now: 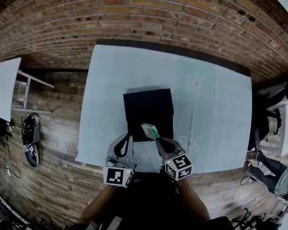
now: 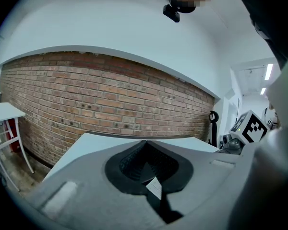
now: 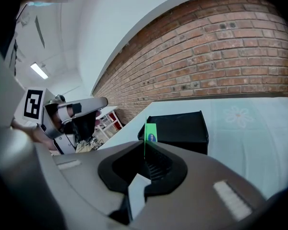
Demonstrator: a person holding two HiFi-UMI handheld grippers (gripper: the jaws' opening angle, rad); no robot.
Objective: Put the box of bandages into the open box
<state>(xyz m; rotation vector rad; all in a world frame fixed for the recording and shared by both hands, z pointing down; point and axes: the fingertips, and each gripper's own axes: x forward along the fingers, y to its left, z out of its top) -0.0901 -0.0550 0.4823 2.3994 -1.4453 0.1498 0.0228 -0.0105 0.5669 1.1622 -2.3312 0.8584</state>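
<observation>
My right gripper (image 1: pixel 157 139) pinches the box of bandages (image 1: pixel 150 130) by one end, long axis pointing ahead at the near edge of the open box (image 1: pixel 149 107) lying directly beyond; my left gripper (image 1: pixel 128 139), alongside, is pressed together, empty.

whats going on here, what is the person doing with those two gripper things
A person holds a hand-held gripper in each hand over a table covered with a pale blue cloth. The right hand-held gripper is shut on a small green box of bandages and holds it at the near edge of the black open box. The bandages are not inside it yet. The left hand-held gripper is shut and empty, close beside the right one.
</observation>
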